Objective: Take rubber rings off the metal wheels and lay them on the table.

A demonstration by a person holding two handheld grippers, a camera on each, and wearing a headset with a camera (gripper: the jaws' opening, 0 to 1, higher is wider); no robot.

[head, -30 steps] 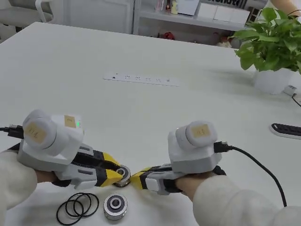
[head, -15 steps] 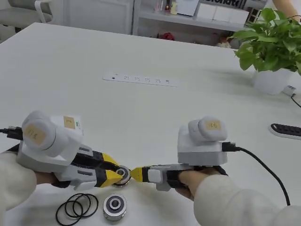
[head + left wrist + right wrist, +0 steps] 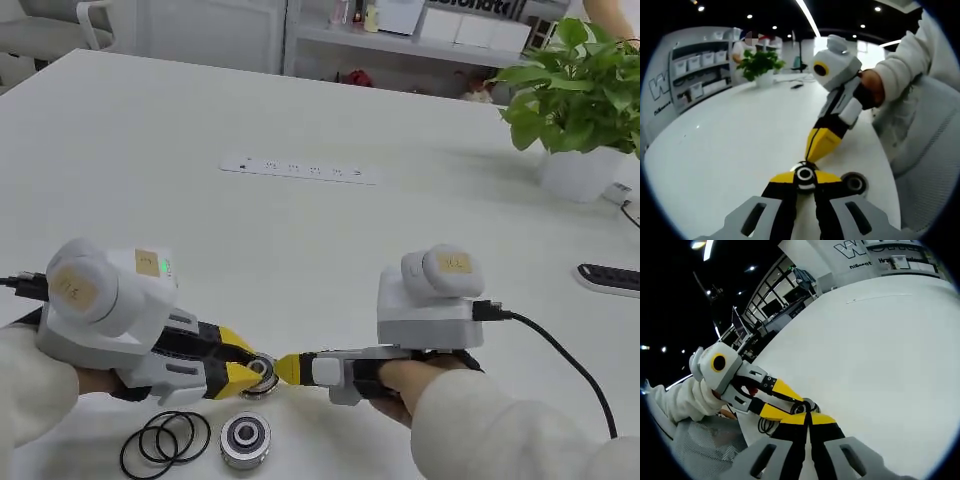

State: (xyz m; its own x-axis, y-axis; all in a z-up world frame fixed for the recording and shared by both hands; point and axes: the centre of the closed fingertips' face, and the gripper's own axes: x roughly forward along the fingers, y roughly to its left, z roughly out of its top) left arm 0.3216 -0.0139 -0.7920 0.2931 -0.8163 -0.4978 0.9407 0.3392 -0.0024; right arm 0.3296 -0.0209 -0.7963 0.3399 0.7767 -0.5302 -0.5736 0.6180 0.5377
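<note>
Nearest the person, on the near side of the held wheel (image 3: pixel 263 369), loose rubber rings (image 3: pixel 165 438) and a second wheel (image 3: pixel 245 438) lay on the bench (image 3: pixel 300 250). The left hand-held gripper (image 3: pixel 250 364) was clamped on the held wheel. The right hand-held gripper (image 3: pixel 288 368), jaws drawn together, touched its rim; whether it pinched a ring could not be told. A clean peel likely needed a firm left grip and a gentle outward pull. Beyond the wheel sat a power strip (image 3: pixel 300 167).

White table (image 3: pixel 200 110); potted plant (image 3: pixel 575 85) far right; shelving (image 3: pixel 400 40) behind; ceiling spotlights (image 3: pixel 749 16).
</note>
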